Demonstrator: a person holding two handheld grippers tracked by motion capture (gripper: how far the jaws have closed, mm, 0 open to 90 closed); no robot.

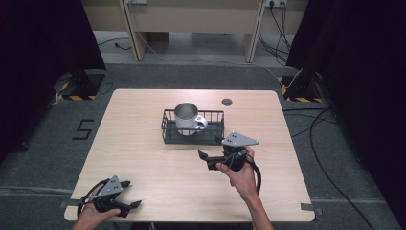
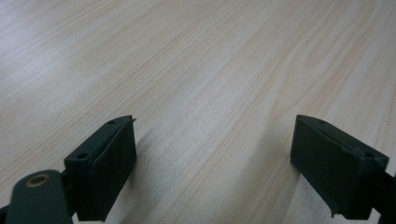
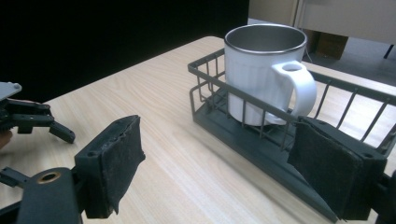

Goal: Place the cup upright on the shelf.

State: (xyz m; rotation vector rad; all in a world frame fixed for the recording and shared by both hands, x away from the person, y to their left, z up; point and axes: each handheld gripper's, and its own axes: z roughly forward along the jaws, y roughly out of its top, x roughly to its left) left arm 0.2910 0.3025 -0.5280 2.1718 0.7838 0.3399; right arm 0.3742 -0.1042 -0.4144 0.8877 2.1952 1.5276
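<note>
Mug (image 1: pixel 187 118), white with steel rim, upright in wire basket (image 1: pixel 215 136) toward the worktop's (image 1: pixel 143 158) far edge: rigid, probably light and slippery, best gripped by handle or rim; right gripper (image 1: pixel 207 159) nearby, left gripper (image 1: pixel 129 194) at near left corner, both jaws wide, empty.

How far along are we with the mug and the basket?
The mug stands upright inside the wire basket, so it looks either placed or not yet lifted. The right claw is open and empty beside the basket, one pad against the near rail. The left claw is open at the table edge.
</note>
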